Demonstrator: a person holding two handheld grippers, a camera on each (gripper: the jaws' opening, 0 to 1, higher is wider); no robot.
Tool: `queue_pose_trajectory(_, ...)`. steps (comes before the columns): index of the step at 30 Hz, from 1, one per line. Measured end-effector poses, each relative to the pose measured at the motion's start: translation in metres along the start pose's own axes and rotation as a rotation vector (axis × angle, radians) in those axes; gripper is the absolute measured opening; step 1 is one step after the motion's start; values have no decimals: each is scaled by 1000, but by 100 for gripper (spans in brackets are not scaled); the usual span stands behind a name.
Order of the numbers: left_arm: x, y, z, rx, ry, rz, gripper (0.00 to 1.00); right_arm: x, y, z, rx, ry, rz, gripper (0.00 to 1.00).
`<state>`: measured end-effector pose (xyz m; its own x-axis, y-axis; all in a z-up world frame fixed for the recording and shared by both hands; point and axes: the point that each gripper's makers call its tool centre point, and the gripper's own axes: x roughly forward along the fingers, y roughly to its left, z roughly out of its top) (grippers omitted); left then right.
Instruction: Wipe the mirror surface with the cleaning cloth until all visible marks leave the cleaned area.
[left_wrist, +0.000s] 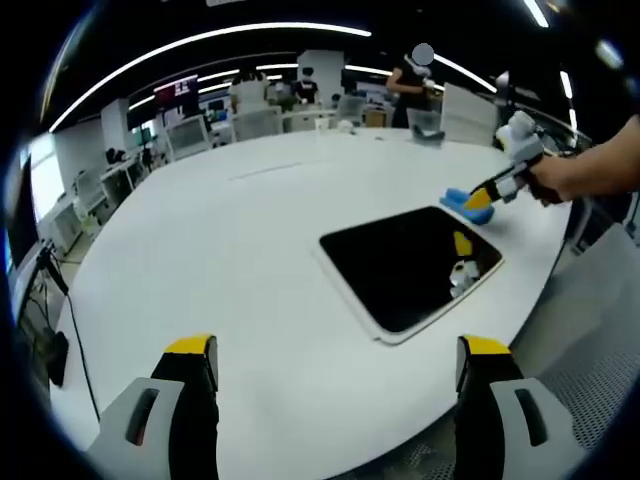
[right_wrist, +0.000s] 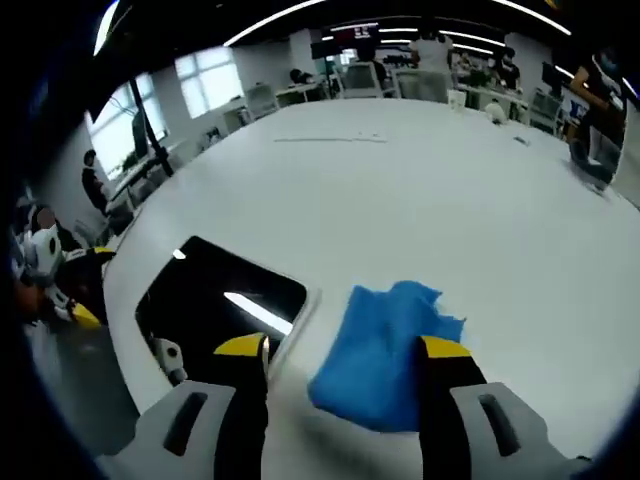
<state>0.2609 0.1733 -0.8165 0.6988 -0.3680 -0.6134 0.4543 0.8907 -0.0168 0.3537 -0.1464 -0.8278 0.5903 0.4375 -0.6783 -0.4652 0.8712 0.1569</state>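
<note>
Right claw (right_wrist: 342, 350) over blue cloth (right_wrist: 380, 345)

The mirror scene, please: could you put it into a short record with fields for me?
surface: white table
mirror: dark mirror, white-framed, flat on the table near its edge
cloth: blue cleaning cloth, crumpled on the table beside the mirror, not on the glass
right tongs: right tongs open, jaws astride the cloth, not closed on it
left tongs: left tongs open, empty, short of the mirror
wiping: not begun
marks on glass: cannot tell
</note>
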Motion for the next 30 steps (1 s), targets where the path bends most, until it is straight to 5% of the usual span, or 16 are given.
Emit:
queue_pose_trajectory(2,-1,-1,2,-2,-8,-1,100,-12,6,1,-61,-33,-12,74)
queue_pose_trajectory(4,0,-5,1,-17,-7,-24,100,-29,11,-4,-30,-53,-32,84)
queue_pose_trajectory(10,-3,-5,5,-22,-32,-18,100,-67,31,-13,-42,-148,-54,97)
queue_pose_trajectory(17,-5,-12,9,-42,-43,-30,100,-91,38,-27,-109,-204,-78,100)
queue_pose_trajectory(23,-6,-23,12,-37,-55,-48,100,-94,32,-34,-26,-222,-86,100)
queue_pose_trajectory(26,-5,-19,13,-38,-58,-32,100,-89,29,-34,-56,-227,-99,100)
queue_pose_trajectory(28,-3,-14,13,-41,-55,-20,100,-87,31,-35,25,-226,-74,100)
queue_pose_trajectory(30,-3,-14,14,-39,-55,-14,100,-89,29,-32,16,-247,-80,100)
